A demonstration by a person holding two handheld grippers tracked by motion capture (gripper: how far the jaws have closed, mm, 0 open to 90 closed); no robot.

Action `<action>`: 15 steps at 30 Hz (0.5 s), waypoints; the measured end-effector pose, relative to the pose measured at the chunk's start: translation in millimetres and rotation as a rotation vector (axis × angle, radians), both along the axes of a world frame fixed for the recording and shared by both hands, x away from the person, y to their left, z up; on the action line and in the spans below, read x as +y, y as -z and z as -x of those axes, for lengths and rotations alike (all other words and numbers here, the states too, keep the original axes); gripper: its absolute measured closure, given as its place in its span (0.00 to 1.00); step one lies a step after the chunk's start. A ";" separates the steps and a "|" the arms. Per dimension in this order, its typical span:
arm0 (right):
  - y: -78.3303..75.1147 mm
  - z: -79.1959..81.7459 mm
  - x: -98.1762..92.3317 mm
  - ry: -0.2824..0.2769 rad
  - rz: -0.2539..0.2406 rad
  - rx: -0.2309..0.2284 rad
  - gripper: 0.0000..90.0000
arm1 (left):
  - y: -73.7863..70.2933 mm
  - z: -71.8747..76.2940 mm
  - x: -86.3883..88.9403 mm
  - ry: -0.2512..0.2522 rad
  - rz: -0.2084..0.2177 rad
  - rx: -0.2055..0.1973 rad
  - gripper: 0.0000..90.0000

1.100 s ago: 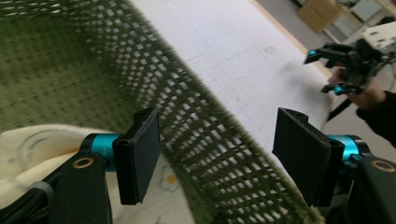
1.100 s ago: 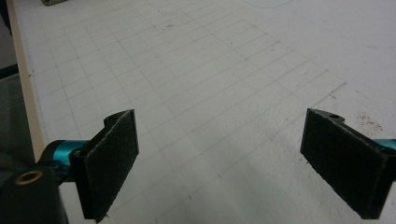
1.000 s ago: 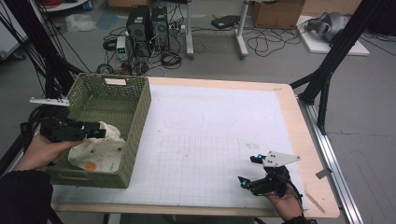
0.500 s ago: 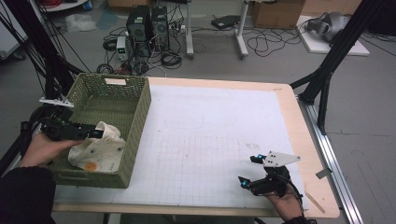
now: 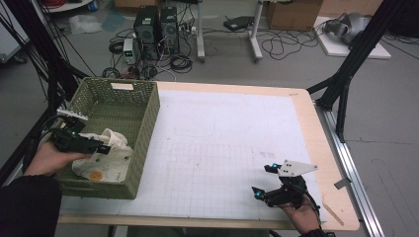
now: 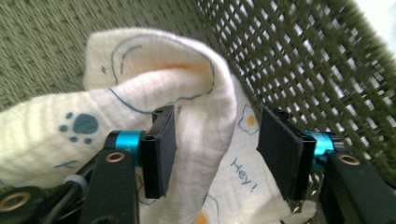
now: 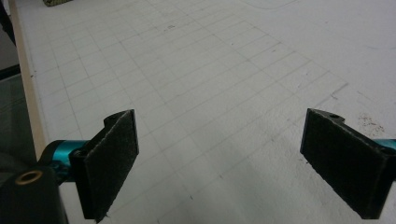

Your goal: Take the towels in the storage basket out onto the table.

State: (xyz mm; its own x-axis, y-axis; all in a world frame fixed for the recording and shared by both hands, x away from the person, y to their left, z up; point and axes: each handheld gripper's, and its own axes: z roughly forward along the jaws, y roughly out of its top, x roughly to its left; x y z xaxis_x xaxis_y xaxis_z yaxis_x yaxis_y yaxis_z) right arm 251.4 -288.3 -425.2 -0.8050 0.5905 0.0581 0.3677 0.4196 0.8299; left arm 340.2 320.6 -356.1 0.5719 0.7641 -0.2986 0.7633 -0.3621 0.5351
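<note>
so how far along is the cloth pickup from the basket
Early. Done: the left gripper is down in the green basket, its jaws just closing around a fold of the printed cloth, not yet pinching. Left: grip and lift it out. The right gripper waits open over the mat.

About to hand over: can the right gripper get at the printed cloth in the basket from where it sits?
Probably not: the right gripper sits across the table, and the green basket's wall stands before the printed cloth.

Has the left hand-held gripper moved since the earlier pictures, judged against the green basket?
Yes. The left hand-held gripper has sunk into the green basket toward its near end, onto the printed cloth, its jaws closing around a fold.
</note>
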 end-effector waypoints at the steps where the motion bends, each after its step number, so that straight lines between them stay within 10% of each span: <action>1: -0.2 0.2 0.1 0.001 0.000 0.002 0.12 | 1.3 -0.4 -0.3 -0.005 -0.011 0.007 0.57; 7: -0.1 0.0 0.1 -0.002 -0.002 0.002 0.12 | 7.6 -1.6 -3.6 -0.008 -0.065 0.031 0.75; 15: -0.6 0.2 -0.9 0.002 -0.007 0.000 0.12 | 1.5 2.3 -1.6 0.015 -0.021 0.002 0.94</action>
State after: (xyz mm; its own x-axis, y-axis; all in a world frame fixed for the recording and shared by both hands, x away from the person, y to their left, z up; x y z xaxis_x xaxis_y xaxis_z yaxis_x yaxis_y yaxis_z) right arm 251.1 -289.2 -424.6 -0.8037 0.5917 0.0626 0.3689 0.4131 0.8326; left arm 337.9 319.0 -357.6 0.5824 0.7618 -0.2839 0.7590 -0.3845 0.5254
